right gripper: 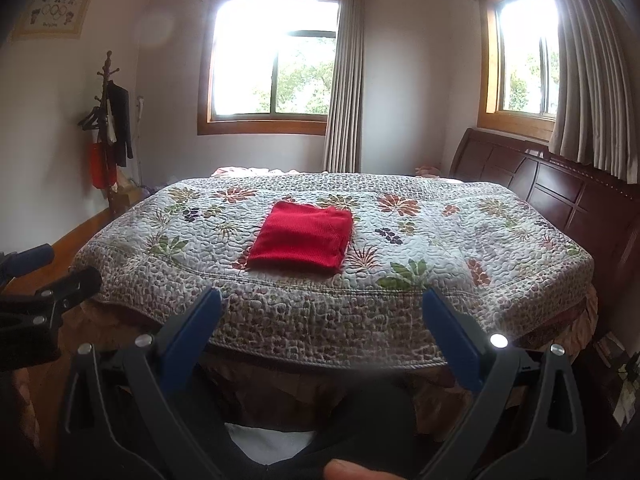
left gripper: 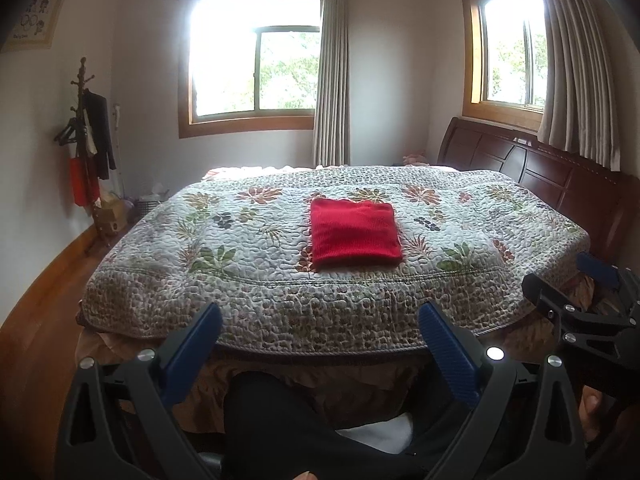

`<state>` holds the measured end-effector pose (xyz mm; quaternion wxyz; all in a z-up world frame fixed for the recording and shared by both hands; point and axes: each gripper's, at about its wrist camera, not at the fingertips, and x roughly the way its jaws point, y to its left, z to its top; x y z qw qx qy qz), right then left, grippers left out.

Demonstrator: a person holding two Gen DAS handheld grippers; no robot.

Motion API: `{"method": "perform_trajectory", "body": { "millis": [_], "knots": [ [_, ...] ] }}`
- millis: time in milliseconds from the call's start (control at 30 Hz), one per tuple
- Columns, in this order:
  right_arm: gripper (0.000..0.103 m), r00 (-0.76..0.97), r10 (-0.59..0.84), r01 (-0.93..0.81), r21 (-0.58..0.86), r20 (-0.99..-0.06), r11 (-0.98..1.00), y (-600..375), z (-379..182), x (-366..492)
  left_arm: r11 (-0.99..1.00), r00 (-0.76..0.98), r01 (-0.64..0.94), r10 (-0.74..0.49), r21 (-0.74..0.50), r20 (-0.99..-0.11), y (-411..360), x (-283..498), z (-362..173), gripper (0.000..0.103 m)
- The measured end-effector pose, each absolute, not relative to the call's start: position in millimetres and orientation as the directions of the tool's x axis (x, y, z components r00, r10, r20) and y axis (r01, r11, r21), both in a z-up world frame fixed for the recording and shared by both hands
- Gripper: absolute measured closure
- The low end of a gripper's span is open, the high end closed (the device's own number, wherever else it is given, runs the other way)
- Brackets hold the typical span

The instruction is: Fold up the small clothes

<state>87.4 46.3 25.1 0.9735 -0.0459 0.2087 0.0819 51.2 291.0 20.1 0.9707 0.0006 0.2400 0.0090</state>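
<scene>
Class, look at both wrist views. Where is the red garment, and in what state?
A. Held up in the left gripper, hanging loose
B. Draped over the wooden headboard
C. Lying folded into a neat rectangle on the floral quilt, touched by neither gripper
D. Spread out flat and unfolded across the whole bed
C: the red garment lies as a compact folded rectangle on the floral quilt, while the left gripper and right gripper are both open, back from the bed.

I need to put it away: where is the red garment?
The folded red garment lies mid-quilt on the bed, toward its near edge, beyond both open grippers.
</scene>
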Motion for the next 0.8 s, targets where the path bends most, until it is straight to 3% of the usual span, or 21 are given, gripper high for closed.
{"method": "perform_trajectory", "body": {
  "millis": [800],
  "knots": [
    [0.003,0.901,0.184,-0.215,-0.035,-0.393,0.976,54,22,81,1.000,0.885,-0.015,0.025,0.025,-0.464,288,48,18,0.004]
  ]
}}
